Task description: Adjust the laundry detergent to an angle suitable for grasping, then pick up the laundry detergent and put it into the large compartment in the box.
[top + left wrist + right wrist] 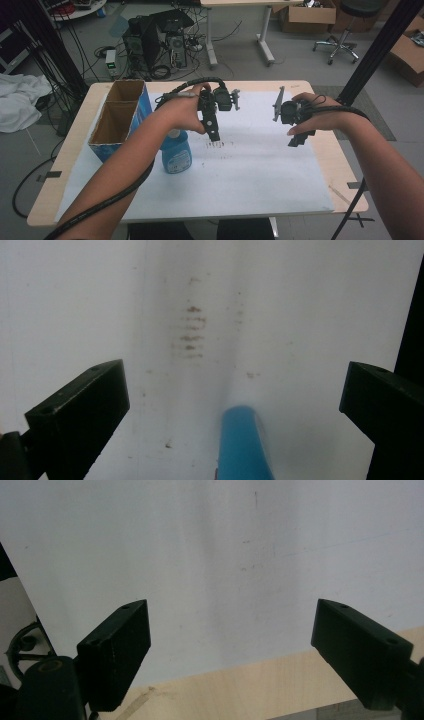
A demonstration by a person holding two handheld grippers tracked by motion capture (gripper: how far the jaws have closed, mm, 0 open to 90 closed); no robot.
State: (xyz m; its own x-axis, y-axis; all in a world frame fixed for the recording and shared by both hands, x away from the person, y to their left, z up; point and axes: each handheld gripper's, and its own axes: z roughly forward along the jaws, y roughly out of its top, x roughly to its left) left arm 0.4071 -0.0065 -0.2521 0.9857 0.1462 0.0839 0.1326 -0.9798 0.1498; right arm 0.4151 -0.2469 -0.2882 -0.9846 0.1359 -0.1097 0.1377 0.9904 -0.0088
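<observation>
Looking down on the desk, we see a white sheet over most of it, with an open box at the left edge and a blue bottle standing just beside the box. Our left gripper hovers above the sheet, just beyond the bottle; in the left gripper view its fingers stand wide apart, with the bottle's blue top low between them but untouched. Our right gripper hangs well apart over the sheet's right side, fingers spread and nothing between them. We judge this the approach to picking up the bottle. Next, the left gripper should drop lower and square its fingers around the neck before closing.
</observation>
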